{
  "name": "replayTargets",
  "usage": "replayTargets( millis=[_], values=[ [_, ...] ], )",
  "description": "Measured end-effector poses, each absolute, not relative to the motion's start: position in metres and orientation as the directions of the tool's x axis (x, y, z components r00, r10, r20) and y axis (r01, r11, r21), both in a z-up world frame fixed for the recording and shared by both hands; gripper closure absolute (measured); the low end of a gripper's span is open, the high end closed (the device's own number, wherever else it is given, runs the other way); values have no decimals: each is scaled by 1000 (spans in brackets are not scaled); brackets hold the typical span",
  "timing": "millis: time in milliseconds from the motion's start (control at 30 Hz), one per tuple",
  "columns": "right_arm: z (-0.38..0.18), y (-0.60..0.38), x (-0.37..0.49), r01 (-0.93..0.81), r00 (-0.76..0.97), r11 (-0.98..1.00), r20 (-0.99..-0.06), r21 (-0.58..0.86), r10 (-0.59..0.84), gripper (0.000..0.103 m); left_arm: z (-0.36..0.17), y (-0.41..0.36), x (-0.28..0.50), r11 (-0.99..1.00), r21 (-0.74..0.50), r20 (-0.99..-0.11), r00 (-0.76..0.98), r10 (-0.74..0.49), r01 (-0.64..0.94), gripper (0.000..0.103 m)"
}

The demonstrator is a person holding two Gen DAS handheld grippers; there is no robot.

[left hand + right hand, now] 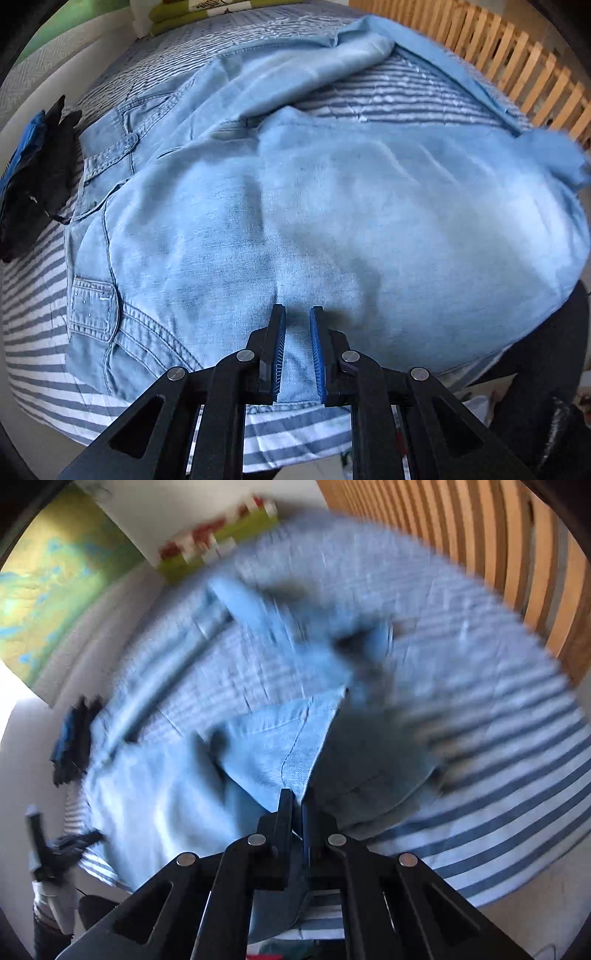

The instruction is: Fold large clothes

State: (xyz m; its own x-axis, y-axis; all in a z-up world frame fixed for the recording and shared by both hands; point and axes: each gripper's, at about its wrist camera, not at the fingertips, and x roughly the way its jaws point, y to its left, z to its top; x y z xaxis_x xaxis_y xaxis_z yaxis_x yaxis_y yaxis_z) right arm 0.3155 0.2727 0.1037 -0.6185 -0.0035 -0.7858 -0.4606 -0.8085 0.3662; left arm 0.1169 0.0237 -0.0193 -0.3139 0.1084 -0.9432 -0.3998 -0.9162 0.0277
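Left claw (297, 314) points steeply down over the jeans (295, 221): we see its blue pads (282, 347) a little apart with a strip of denim between them, and we can't tell whether they actually pinch it. Right claw (297, 801) has its jaws nearly together, clamped on a denim edge that runs down between the fingers. Jeans lie spread across the striped bed (33, 332), waistband and pockets toward the left in the left wrist view, one fold of fabric lifted and blurred at the right. In the right wrist view we see the garment bunched in front of the claw, heavily blurred further out. Dark clothes (37, 177) sit at the bed's left edge, just beside the jeans. Wooden slats (498, 59) run along the bed's far right side. Green pillow (218, 542) is at the bed's far end, well apart from the jeans.
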Motion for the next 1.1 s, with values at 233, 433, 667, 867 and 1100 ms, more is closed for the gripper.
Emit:
replayTargets(
  millis=[233, 433, 667, 867, 1100],
  values=[
    [238, 315, 369, -605, -640, -778, -684, 169, 350, 100, -37, 11, 105, -931, 3, -954, -279, 107, -366, 88],
    [243, 369, 350, -792, -357, -589, -663, -158, 658, 100, -41, 7, 104, -929, 4, -956, -276, 105, -369, 88],
    [172, 394, 313, -739, -323, -665, -808, -111, 493, 96, -26, -4, 102, -940, -9, -947, -299, 118, -342, 88],
    [137, 350, 259, -578, -472, -815, -833, 46, 288, 74, 6, -46, 82, -969, -16, -922, -372, 111, -248, 88],
    [95, 300, 178, -434, -482, -899, -831, -48, 278, 59, 39, -118, 40, -996, 13, -902, -430, 27, -92, 87]
  ],
)
